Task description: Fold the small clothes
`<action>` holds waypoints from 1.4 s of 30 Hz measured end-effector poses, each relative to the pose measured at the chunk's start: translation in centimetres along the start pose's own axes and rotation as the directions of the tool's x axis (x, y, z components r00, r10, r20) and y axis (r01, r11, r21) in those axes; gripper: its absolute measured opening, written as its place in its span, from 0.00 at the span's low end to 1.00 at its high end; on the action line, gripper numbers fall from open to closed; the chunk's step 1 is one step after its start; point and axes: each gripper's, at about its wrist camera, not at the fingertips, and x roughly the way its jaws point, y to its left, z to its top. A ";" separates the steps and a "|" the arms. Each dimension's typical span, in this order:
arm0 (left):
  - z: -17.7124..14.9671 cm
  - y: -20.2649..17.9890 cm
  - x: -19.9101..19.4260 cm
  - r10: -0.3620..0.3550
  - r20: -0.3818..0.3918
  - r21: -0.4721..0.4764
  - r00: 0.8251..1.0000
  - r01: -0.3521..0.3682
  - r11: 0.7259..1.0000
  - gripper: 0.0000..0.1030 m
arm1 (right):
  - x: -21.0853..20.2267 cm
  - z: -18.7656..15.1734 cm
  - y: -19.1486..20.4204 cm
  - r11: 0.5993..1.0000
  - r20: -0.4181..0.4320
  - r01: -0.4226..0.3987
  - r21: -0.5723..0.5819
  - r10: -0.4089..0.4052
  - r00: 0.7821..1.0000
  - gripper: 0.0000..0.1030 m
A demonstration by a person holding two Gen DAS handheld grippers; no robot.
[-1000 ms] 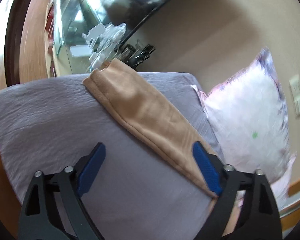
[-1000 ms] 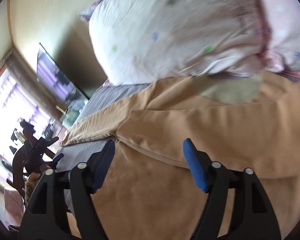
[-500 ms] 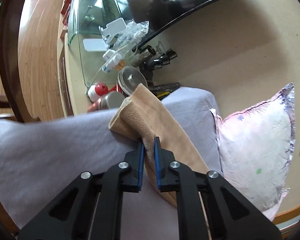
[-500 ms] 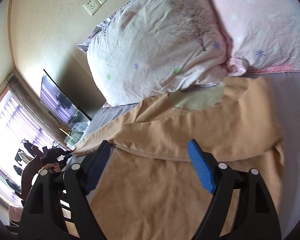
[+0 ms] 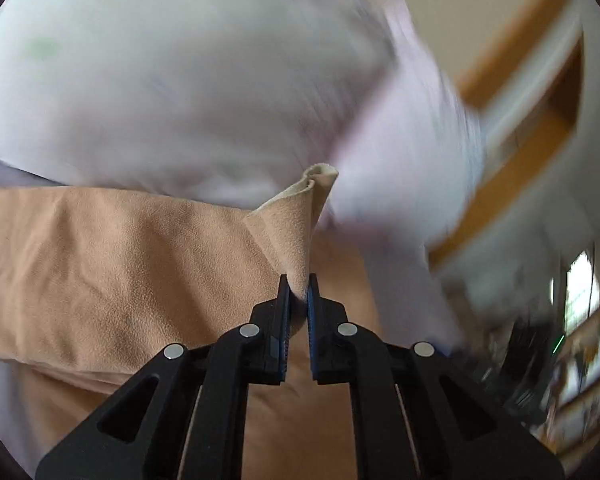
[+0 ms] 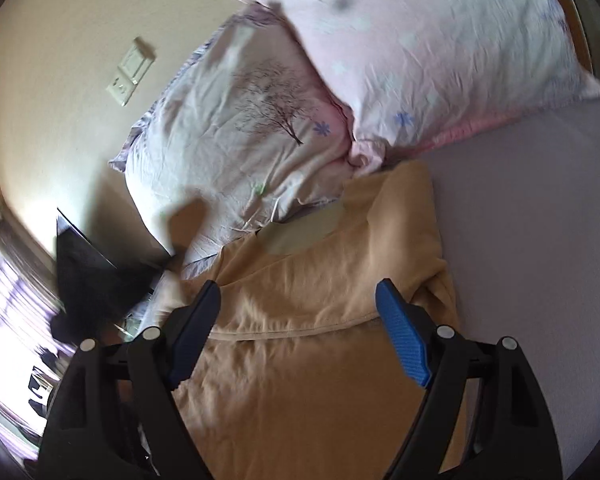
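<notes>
Folding looks maybe halfway: the tan shirt [image 6: 320,360] lies on the bed [image 6: 540,240] below the pillows [image 6: 340,80], one sleeve [image 5: 296,232] pinched in the left gripper [image 5: 298,300], jaws clamped tight. Right gripper [image 6: 300,328] hovers above with jaws wide apart, body fold not done.

We see one tan shirt [image 6: 300,360] of soft, thin cloth, lying flat on the bed with its neck opening toward the pillows. The inside of the neck shows a duller grey-green colour. One sleeve is already folded across the chest, and its straight hem makes a line over the body of the shirt. The edge on the right side is a little bunched. In the left wrist view the other sleeve [image 5: 296,240] is lifted up, its cuff end standing as a small curled point above the flat cloth.
</notes>
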 end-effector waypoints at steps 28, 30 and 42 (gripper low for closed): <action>-11.4 7.0 -16.1 0.290 0.254 0.125 0.923 -0.329 0.936 0.91 | 6.9 -1.8 1.1 0.979 -0.255 0.135 -0.155 -0.172 0.952 0.02; -11.5 7.0 -15.8 0.286 0.247 0.124 0.926 -0.323 0.938 0.91 | 5.4 0.5 2.7 0.957 -0.121 0.177 -0.231 -0.209 0.970 0.02; -16.6 7.1 -20.9 0.225 0.233 0.123 0.946 -0.258 0.958 0.91 | -0.6 0.0 -7.1 0.972 -0.094 0.231 -0.041 -0.234 0.968 0.65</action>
